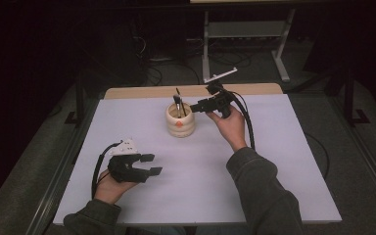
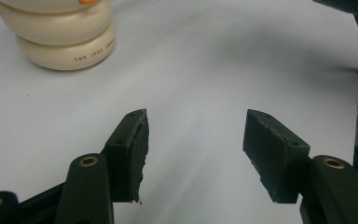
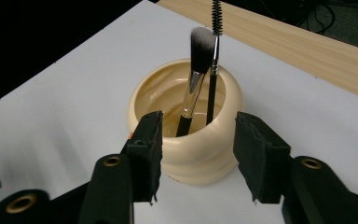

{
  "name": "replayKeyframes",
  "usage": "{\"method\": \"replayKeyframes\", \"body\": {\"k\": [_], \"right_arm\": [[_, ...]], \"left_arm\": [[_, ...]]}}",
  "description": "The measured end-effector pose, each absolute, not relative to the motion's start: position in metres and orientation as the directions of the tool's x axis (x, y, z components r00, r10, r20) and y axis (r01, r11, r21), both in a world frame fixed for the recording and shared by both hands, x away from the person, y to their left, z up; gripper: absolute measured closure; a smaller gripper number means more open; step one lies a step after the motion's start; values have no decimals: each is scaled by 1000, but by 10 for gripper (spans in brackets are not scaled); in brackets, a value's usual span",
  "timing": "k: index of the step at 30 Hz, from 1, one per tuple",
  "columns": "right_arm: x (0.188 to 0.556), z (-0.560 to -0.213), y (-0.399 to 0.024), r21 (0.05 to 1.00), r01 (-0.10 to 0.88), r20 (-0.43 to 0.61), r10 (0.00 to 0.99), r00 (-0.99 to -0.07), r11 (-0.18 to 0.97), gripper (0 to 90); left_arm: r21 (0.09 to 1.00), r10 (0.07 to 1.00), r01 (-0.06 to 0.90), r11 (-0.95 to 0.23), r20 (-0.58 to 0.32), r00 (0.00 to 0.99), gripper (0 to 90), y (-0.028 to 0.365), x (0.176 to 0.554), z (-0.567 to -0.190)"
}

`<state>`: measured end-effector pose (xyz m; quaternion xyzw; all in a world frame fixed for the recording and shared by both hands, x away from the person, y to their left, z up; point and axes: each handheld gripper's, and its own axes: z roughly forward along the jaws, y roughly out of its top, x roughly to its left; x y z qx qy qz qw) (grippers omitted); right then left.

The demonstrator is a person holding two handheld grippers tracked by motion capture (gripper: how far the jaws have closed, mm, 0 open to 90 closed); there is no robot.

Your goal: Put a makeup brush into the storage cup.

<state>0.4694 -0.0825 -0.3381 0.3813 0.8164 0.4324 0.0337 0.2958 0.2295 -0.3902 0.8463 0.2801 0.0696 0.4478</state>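
Standing in the pot: a makeup brush (image 3: 196,74) with a grey-white bristle head and black handle, and beside it a thin mascara wand (image 3: 213,60) with a spiral tip; both lean against the far wall of the cream pot, heads up, close together
Cream pot (image 1: 180,123): ribbed, rounded ceramic with an orange mark on its front, upright on the white table (image 1: 274,171) towards the far middle, short of the bare wooden strip (image 1: 142,91) along the far edge
Right gripper (image 1: 194,107): held above the table at the pot's right side, jaws pointing at the rim; in the right gripper view the two black jaws stand apart with the pot's near wall seen between and beyond them, and nothing is gripped; the pads touch neither brush nor pot as far as the pictures tell
Right hand (image 1: 231,125): wrapped around the gripper body, dark sleeve trailing to the near edge, cable looping behind
Left gripper (image 1: 152,164): low over the near left of the table, well apart from the pot, jaws spread wide with only bare white surface between them, holding nothing
Left hand (image 1: 110,188): under the gripper body near the table's front edge
Left gripper view: the pot's lower rings sit at the upper left, small lettering on the base ring too small to read surely
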Motion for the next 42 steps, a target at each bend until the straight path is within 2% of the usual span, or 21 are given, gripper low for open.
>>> {"method": "replayKeyframes", "body": {"k": [11, 15, 21, 31, 42], "right_arm": [[456, -341, -107, 747, 581, 266, 655, -707, 323, 363], [451, -343, -113, 745, 585, 265, 661, -702, 322, 344], [445, -347, -119, 743, 586, 266, 659, -703, 325, 303], [435, -352, -126, 756, 556, 229, 656, -719, 345, 284], [423, -359, -135, 768, 550, 244, 645, -724, 327, 270]], "left_arm": [[798, 560, 425, -427, -136, 817, 329, 231, 298, -391], [809, 574, 435, -395, -152, 805, 318, 229, 296, -391], [803, 574, 424, -418, -129, 809, 305, 230, 296, -390], [799, 575, 432, -418, -135, 807, 283, 229, 297, -392], [804, 584, 426, -416, -123, 803, 249, 229, 297, -392]]}}
